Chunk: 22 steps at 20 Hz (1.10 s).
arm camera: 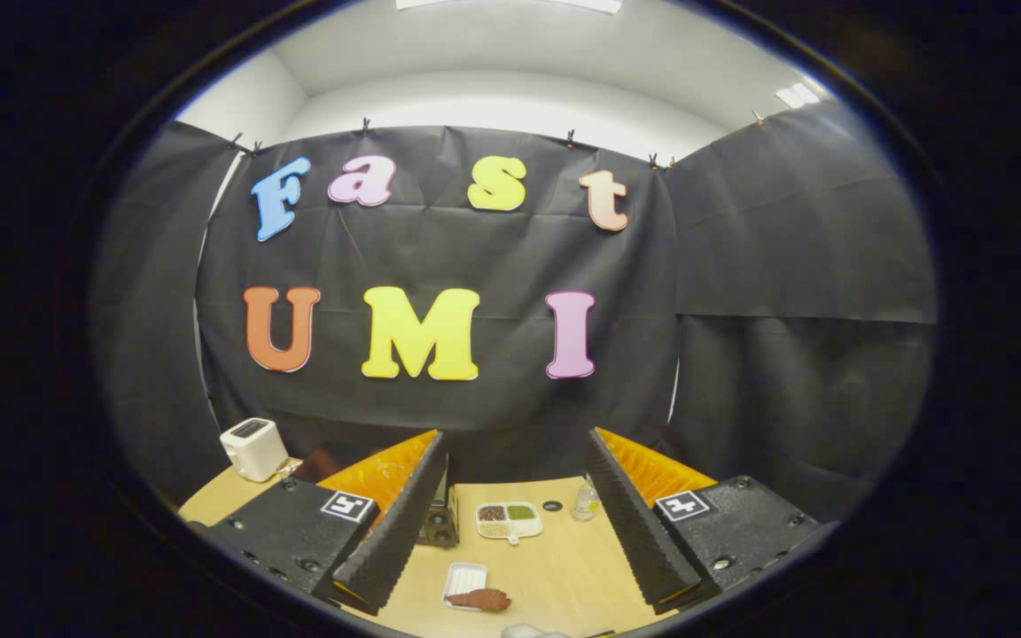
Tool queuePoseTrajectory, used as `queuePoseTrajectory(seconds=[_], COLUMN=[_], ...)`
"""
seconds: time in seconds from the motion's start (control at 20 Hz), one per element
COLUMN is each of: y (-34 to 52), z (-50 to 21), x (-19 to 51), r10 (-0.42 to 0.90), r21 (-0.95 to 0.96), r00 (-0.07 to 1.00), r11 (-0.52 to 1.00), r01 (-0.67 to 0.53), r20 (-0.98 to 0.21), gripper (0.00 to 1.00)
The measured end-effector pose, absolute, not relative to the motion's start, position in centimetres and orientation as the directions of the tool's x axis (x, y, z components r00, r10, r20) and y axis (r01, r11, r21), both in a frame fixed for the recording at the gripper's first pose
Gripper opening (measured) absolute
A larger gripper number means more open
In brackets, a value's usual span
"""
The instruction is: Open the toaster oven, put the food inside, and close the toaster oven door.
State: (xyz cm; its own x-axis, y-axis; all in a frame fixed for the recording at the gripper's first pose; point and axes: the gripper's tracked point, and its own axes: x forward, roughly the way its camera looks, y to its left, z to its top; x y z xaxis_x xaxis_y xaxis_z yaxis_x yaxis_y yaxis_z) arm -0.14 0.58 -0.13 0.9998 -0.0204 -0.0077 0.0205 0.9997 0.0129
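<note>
Jaws stood wide apart and empty on the gripper [515, 523], with the brown food [480, 599] on a white tray [461, 580] between its 2 fingers, the dark toaster oven [440, 518] just beyond on the wooden table [564, 567].

Gripper [510, 518], ridged pads, square markers, screws

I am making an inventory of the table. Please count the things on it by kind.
Appliances: 2, white toaster, dark toaster oven.
Dishes: 2, divided dish, white tray.
Food: 1, brown piece.
Bottles: 1.
Total: 6.
The gripper fingers are open.
</note>
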Motion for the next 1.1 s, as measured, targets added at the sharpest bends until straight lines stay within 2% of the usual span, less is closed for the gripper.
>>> queuePoseTrajectory(seconds=[0.4, 0.6, 1.1], y=[5.6, 11.1, 25.9], z=[-1.9, -4.0, -15.4], x=[3.5, 6.9, 16.5], r10=[-0.008, 0.056, 0.191], r21=[0.027, 0.011, 0.001], r00=[1.0, 0.998, 0.975], r11=[1.0, 0.998, 0.981], r01=[0.008, -0.056, -0.192], r20=[-0.01, -0.013, -0.113], gripper=[1.0, 1.0, 1.0])
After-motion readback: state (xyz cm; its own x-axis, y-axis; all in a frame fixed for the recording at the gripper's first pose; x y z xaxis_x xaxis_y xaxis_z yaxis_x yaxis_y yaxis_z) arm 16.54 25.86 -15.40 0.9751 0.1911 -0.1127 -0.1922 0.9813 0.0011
